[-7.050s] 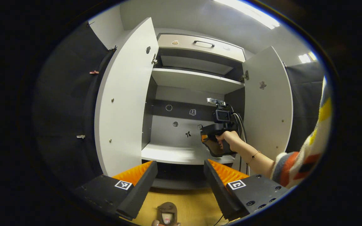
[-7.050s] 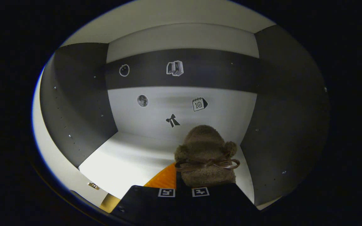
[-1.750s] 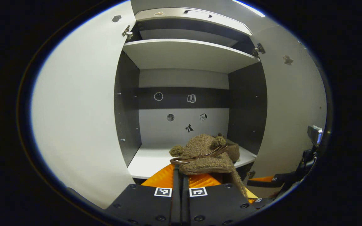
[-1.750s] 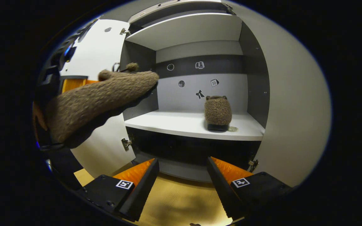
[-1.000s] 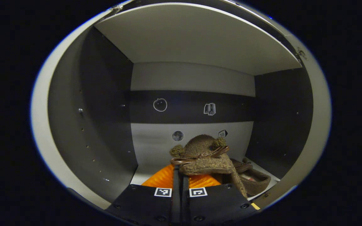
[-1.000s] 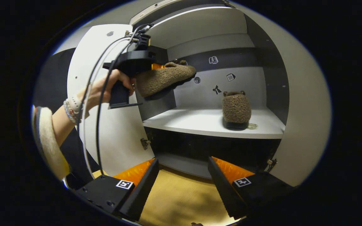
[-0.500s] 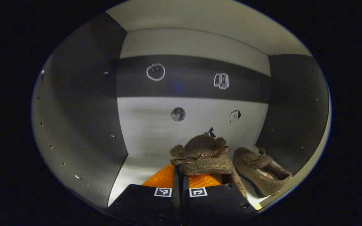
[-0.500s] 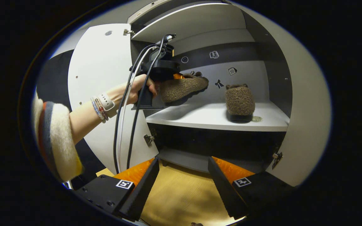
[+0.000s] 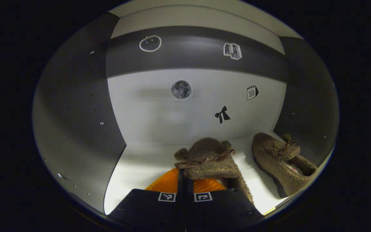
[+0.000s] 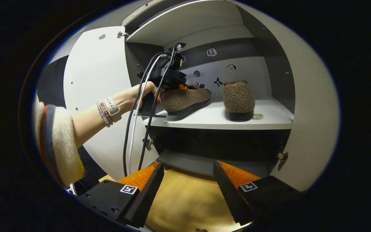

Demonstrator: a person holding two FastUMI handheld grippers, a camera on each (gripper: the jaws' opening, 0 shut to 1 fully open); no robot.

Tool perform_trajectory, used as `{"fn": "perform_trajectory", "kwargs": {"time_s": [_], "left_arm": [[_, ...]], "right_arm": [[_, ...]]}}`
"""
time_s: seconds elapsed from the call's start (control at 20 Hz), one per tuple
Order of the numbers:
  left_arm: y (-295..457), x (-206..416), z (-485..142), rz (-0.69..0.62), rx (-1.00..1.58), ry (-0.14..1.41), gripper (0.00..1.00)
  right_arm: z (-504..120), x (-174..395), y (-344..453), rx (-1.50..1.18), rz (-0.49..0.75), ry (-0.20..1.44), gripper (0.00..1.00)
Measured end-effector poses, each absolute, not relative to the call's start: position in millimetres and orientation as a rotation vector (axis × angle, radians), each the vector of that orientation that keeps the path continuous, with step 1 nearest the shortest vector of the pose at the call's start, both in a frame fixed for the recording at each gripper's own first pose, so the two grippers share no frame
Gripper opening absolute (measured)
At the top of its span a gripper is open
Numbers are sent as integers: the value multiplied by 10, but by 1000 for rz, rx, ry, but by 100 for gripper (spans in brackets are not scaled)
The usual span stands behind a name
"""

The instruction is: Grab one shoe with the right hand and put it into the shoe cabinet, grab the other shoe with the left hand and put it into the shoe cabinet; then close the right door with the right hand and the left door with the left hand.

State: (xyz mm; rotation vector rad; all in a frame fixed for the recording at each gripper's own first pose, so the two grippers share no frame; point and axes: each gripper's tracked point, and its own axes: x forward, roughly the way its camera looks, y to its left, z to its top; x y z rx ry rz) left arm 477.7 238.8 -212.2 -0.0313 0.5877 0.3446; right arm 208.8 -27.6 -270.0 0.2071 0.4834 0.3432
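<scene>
Grey-and-white shoe cabinet (image 10: 204, 22) stands with both doors swung open, its white middle shelf (image 10: 211, 120) lit inside. On that shelf the first fuzzy brown slipper with a bow (image 10: 238, 98) already sits, toe toward the back panel. Left tongs (image 9: 185, 180) are closed on the heel of the second fuzzy brown slipper (image 9: 209, 159) — in the right gripper view this slipper (image 10: 185, 100) has its sole on or just above the shelf, just left of the first slipper; whether it touches I cannot tell. A hand (image 10: 143, 93) holds the left tool at the shelf's front edge. Right tongs (image 10: 188, 180) hang open and empty below the shelf, over the wooden floor (image 10: 185, 203).

Step in hand appears to be placing shoe 2. Next the left tongs need to open and back straight out without dragging the slipper; then the white right door (image 10: 308, 106) and the white left door (image 10: 92, 80) — 2 doors — remain to be closed.
</scene>
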Motion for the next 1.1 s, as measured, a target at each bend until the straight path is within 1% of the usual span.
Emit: {"fn": "perform_trajectory", "kwargs": {"time_s": [0.15, 0.3, 0.5, 0.55, 0.6, 0.65, 0.7, 0.75, 0.85, 0.95, 1.1], "left_arm": [[2488, 4808, -2174, 383, -18, 589, 6], [2502, 4793, -2193, 382, -1, 601, 10], [2519, 4742, -2097, 376, 30, 596, 30], [2523, 4714, -2045, 376, 43, 593, 42], [2538, 4684, -2014, 377, 60, 586, 49], [2553, 4623, -1963, 386, 86, 584, 59], [2572, 4584, -1919, 392, 107, 579, 65], [2574, 4519, -1860, 394, 133, 578, 82], [2518, 4421, -1783, 376, 137, 569, 95], [2403, 4276, -1716, 345, 116, 550, 93], [2153, 3984, -1514, 309, 123, 481, 97]], "right_arm": [[-2730, 2094, -268, 207, 347, 491, 98], [-2736, 2079, -263, 208, 347, 495, 98], [-2710, 2105, -207, 221, 354, 495, 98], [-2701, 2099, -179, 224, 358, 494, 98], [-2695, 2092, -153, 223, 362, 492, 98], [-2683, 2089, -125, 220, 366, 489, 98], [-2674, 2078, -102, 216, 367, 488, 98], [-2664, 2062, -74, 212, 369, 485, 98], [-2641, 2022, -41, 203, 368, 479, 98], [-2584, 1980, -11, 187, 361, 462, 98], [-2447, 1881, 26, 162, 333, 419, 98]]}}
